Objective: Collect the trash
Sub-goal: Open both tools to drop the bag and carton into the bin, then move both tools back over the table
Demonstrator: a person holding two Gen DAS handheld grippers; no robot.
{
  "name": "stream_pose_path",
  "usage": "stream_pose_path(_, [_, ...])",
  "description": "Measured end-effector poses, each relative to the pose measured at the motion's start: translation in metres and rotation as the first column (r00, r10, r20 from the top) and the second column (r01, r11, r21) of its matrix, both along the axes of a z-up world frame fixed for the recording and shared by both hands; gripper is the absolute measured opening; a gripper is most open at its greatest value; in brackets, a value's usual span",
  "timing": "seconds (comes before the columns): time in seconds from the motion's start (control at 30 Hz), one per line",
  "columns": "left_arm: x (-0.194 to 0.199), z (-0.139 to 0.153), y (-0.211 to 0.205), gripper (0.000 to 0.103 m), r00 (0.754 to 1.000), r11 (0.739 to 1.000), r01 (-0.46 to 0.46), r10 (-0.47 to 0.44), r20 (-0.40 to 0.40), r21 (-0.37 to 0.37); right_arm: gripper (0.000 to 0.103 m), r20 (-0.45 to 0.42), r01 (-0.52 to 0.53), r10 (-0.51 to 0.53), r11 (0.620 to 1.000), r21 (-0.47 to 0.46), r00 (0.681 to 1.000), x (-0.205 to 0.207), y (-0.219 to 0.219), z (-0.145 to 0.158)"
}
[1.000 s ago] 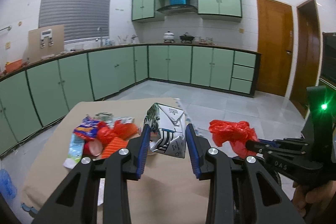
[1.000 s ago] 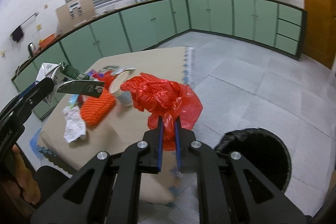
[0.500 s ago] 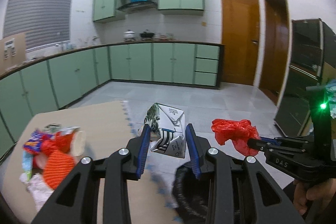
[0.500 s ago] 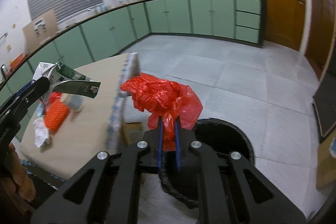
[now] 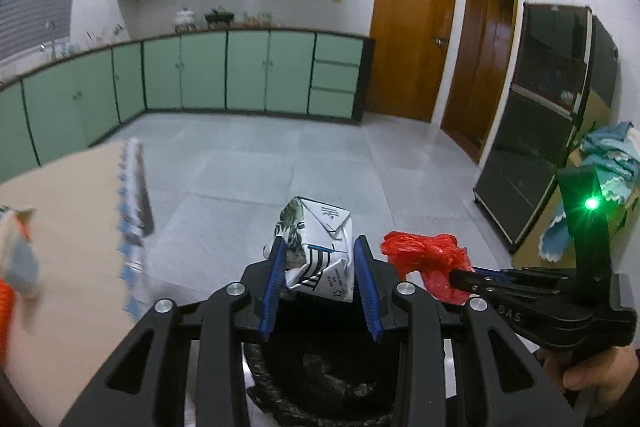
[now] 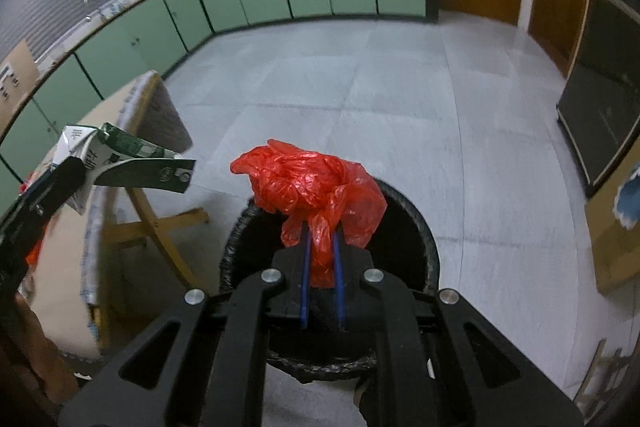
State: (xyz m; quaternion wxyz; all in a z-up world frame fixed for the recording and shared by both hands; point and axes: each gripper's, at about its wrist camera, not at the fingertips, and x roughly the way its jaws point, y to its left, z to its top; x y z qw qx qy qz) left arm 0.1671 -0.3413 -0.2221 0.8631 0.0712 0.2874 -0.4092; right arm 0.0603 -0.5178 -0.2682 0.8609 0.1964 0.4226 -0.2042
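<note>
My left gripper (image 5: 318, 259) is shut on a crumpled white and green milk carton (image 5: 318, 247) and holds it above the black-lined trash bin (image 5: 320, 379). The carton also shows at the left of the right wrist view (image 6: 120, 163). My right gripper (image 6: 320, 247) is shut on a crumpled red plastic bag (image 6: 316, 183) and holds it over the bin's opening (image 6: 416, 239). The bag and right gripper show at the right in the left wrist view (image 5: 424, 259).
The cardboard-topped table (image 5: 68, 211) with leftover trash at its left edge (image 5: 16, 263) stands left of the bin; its wooden legs (image 6: 160, 227) are close to the bin. Green cabinets line the far wall. A dark glass cabinet (image 5: 536, 155) stands to the right.
Both grippers swung right, away from the table, and now hang over the trash bin, each still holding its item. The bin has come under the fingers.
</note>
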Motion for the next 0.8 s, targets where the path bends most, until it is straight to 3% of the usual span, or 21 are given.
stream_pose_path(0.13, [0.007, -0.032, -0.027, 0.035, 0.999, 0.999, 0.016, -0.013, -0.048, 0.046, 0.017, -0.047, 0.018, -0.016, 0.999, 0.035, 0.999, 0.011, -0.011, -0.021])
stream_pose_path(0.17, [0.008, -0.037, -0.029, 0.035, 0.998, 0.998, 0.015, -0.012, -0.056, 0.056, 0.03, -0.056, 0.028, -0.026, 0.999, 0.033, 0.998, 0.012, -0.012, -0.024])
stream_pose_path(0.23, [0.013, -0.05, -0.039, 0.035, 0.997, 0.997, 0.018, -0.012, -0.073, 0.077, 0.04, -0.056, 0.041, -0.04, 0.999, 0.03, 0.998, 0.01, -0.017, -0.025])
stream_pose_path(0.33, [0.02, -0.066, -0.05, 0.046, 0.995, 0.994, 0.021, -0.011, -0.096, 0.11, 0.04, -0.049, 0.063, -0.061, 0.997, 0.04, 0.997, 0.005, -0.023, -0.025])
stream_pose_path(0.47, [0.022, -0.071, -0.052, 0.047, 0.995, 0.992, 0.019, -0.007, -0.097, 0.126, 0.04, -0.016, 0.09, -0.089, 0.995, 0.044, 0.996, -0.003, -0.028, -0.019])
stream_pose_path(0.6, [0.017, -0.062, -0.046, 0.059, 0.998, 0.992, 0.0, 0.008, -0.063, 0.124, 0.04, 0.009, 0.105, -0.105, 0.994, 0.039, 0.994, -0.009, -0.029, -0.012])
stream_pose_path(0.8, [0.01, -0.036, -0.01, 0.066, 0.998, 0.994, -0.05, 0.053, -0.033, 0.099, 0.043, 0.038, 0.096, -0.096, 0.995, 0.004, 0.995, -0.013, -0.021, 0.004])
